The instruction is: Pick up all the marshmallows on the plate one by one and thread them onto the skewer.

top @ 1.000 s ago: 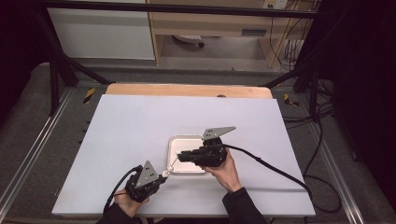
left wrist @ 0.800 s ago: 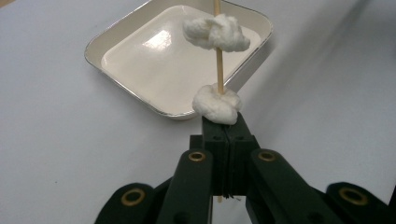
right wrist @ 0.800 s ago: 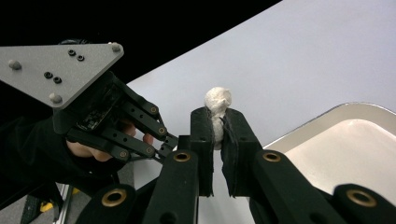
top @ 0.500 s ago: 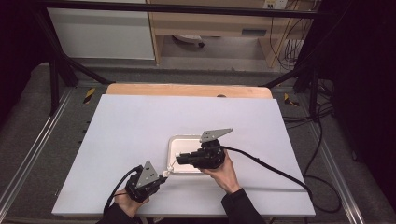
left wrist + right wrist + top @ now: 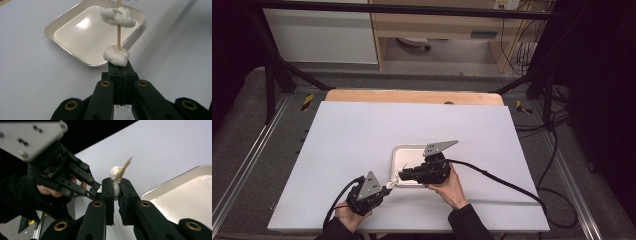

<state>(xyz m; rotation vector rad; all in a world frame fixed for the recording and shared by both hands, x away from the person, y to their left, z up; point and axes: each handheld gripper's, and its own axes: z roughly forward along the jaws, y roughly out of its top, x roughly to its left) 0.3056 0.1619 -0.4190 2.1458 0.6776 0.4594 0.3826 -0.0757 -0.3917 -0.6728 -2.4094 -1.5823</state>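
Change: your right gripper (image 5: 403, 175) has edged a little nearer your left gripper (image 5: 388, 187) in the high view; otherwise both hands hold station.
Meaning: judged from this, you are settling the grip on a lump, not yet moving it along the skewer (image 5: 119, 30).
Left gripper: jaws together, clamped on the skewer's butt; the stick rises straight ahead of them.
Right gripper: jaws (image 5: 116, 187) nearly together, clamped on a white lump (image 5: 115, 173) at their tips, with the skewer's point (image 5: 126, 167) poking out just beyond it.
Lumps: a lower lump (image 5: 116, 55) sits touching the left jaw tips; an upper lump (image 5: 117, 16) sits farther up the stick, apart from the first.
Tray: ahead of the left gripper, beyond the skewer (image 5: 62, 22); beside and below the right jaws (image 5: 175, 185). It holds nothing.
Left gripper view adds: the two lumps and the bare stick between them; the stick runs out past the top edge.
Right gripper view adds: the pinch on the lump and your left gripper (image 5: 96, 186) close behind it. Whether the pinched lump is one of those two, you cannot tell.
High view adds: both grippers meet at the tray's near corner (image 5: 404, 152) on the table (image 5: 362, 130).
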